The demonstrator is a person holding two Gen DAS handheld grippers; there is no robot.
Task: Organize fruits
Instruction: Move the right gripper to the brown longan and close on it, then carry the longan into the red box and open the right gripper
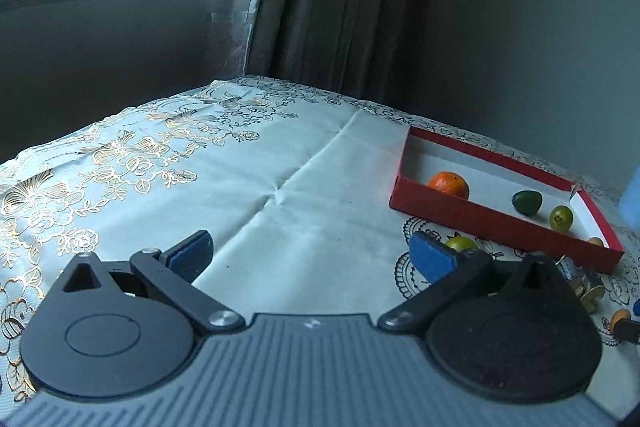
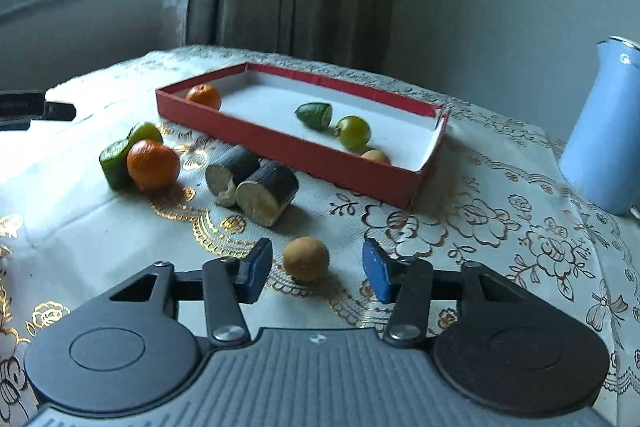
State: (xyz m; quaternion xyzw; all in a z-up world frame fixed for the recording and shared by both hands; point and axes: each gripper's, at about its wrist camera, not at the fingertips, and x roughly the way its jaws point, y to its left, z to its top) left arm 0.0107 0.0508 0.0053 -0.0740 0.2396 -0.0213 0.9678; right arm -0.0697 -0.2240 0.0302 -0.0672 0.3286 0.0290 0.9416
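Note:
A red tray (image 2: 288, 151) with a white floor holds an orange (image 2: 203, 95), a dark green cut fruit (image 2: 314, 115), a round green fruit (image 2: 353, 133) and a small tan fruit (image 2: 375, 156). In front of the tray, on the cloth, lie another orange (image 2: 153, 164), a green cut piece (image 2: 115, 163), a green fruit (image 2: 145, 133) and two dark-skinned cut pieces (image 2: 266, 193). My right gripper (image 2: 316, 255) is open around a small brown round fruit (image 2: 306, 259), and the pads do not touch it. My left gripper (image 1: 312, 255) stands open over bare cloth, left of the tray (image 1: 480, 215).
A pale blue kettle (image 2: 604, 131) stands at the right edge of the table. The flowered tablecloth (image 1: 280, 167) runs back to a curtain and a wall. A green fruit (image 1: 462, 243) peeks out behind the left gripper's right finger.

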